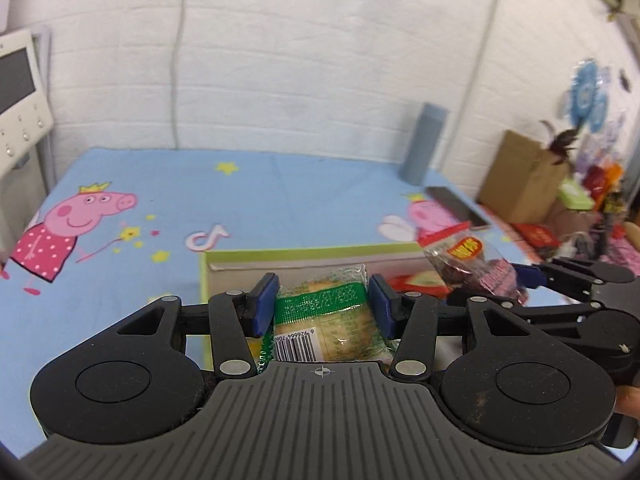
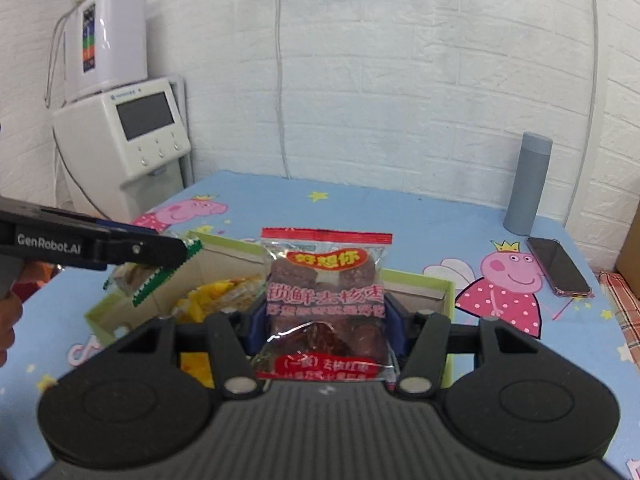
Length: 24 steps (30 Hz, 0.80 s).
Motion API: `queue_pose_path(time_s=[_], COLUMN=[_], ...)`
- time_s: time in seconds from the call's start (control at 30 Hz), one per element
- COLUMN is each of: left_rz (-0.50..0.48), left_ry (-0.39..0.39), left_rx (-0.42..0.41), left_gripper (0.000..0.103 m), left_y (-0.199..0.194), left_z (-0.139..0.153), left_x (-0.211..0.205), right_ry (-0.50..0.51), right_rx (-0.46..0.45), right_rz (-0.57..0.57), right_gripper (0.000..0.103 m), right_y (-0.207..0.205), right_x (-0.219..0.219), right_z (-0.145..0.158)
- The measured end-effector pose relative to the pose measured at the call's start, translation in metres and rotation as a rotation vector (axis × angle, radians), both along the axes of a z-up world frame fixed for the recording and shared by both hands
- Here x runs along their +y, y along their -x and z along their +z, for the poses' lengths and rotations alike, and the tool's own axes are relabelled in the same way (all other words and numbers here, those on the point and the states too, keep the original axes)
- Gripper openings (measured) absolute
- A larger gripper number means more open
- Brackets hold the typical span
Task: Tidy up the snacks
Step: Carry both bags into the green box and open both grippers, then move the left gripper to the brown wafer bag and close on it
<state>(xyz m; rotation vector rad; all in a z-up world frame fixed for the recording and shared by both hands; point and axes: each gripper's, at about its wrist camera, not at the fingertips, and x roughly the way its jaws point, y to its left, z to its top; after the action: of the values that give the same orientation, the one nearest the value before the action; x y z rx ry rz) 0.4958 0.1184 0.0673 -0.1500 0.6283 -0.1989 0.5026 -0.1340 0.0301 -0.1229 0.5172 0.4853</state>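
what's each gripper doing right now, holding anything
left gripper: closed on the green cracker packet, held above the box
right gripper: closed on the red date packet, also above the box

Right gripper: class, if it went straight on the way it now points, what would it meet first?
Probably the green box just beyond the right gripper and its date packet; depth is unclear, so it might pass over to the tablecloth.
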Motion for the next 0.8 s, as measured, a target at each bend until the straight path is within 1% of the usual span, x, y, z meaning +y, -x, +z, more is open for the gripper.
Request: queue_pose_path(time_s=[0.1, 0.13, 0.17, 0.2, 0.23, 0.27, 0.3, 0.33, 0.37, 0.4, 0.43, 0.47, 0.5, 0.57, 0.67, 0.73, 0.8], left_rz=[0.034, 0.032, 0.014, 0.012, 0.007, 0.008, 0.009, 0.009, 0.009, 0.006, 0.004, 0.01, 0.015, 0.016, 0.022, 0.04, 0.057], left_ry=[-0.054, -0.067, -0.081, -0.11, -0.128, -0.146, -0.165, -0.169, -0.16, -0.143, -0.127, -0.115, -0.111, -0.106, -0.088, -0.089, -0.095], left_rx=[0.057, 0.077, 0.045, 0.026, 0.02, 0.011, -0.006, -0.026, -0.051, -0.082, -0.111, -0.141, -0.164, -0.193, -0.195, -0.179, -0.14], left_gripper=[0.036, 0.038, 0.041, 0.043, 0.05, 0.052, 0.054, 0.054, 0.055, 0.06, 0.066, 0.069, 0.071, 0.071, 0.074, 0.078, 0.078], left_y=[-0.024, -0.028, -0.025, -0.022, -0.019, -0.017, -0.012, -0.006, 0.002, 0.013, 0.025, 0.039, 0.052, 0.075, 0.109, 0.129, 0.143], left_z=[-0.027, -0.036, -0.041, -0.043, -0.044, -0.043, -0.038, -0.031, -0.023, -0.013, -0.003, 0.008, 0.015, 0.023, 0.022, 0.012, -0.004], left_x=[0.003, 0.004, 0.002, -0.001, -0.005, -0.008, -0.011, -0.014, -0.014, -0.013, -0.011, -0.01, -0.008, -0.003, 0.007, 0.012, 0.018], right_ry=[0.059, 0.08, 0.1, 0.114, 0.138, 0.141, 0.133, 0.122, 0.123, 0.125, 0.115, 0.098, 0.079, 0.05, 0.033, 0.029, 0.027], right_rx=[0.046, 0.058, 0.065, 0.068, 0.043, 0.038, 0.047, 0.042, 0.022, -0.014, -0.042, -0.064, -0.085, -0.114, -0.112, -0.087, -0.038], right_rz=[0.01, 0.013, 0.017, 0.018, 0.015, 0.015, 0.009, 0.004, -0.011, -0.025, -0.027, -0.029, -0.025, -0.009, 0.028, 0.06, 0.096], right_gripper=[0.063, 0.068, 0.075, 0.077, 0.076, 0.082, 0.085, 0.091, 0.094, 0.094, 0.094, 0.094, 0.094, 0.093, 0.093, 0.094, 0.094], right_y=[-0.029, -0.034, -0.036, -0.037, -0.035, -0.034, -0.033, -0.031, -0.025, -0.014, -0.003, 0.009, 0.022, 0.049, 0.091, 0.113, 0.132], right_x=[0.014, 0.017, 0.02, 0.021, 0.023, 0.023, 0.023, 0.02, 0.017, 0.013, 0.009, 0.004, -0.002, -0.009, -0.015, -0.014, -0.007], right_z=[-0.024, -0.032, -0.038, -0.044, -0.048, -0.047, -0.046, -0.043, -0.038, -0.031, -0.023, -0.015, -0.007, 0.004, 0.004, -0.005, -0.021])
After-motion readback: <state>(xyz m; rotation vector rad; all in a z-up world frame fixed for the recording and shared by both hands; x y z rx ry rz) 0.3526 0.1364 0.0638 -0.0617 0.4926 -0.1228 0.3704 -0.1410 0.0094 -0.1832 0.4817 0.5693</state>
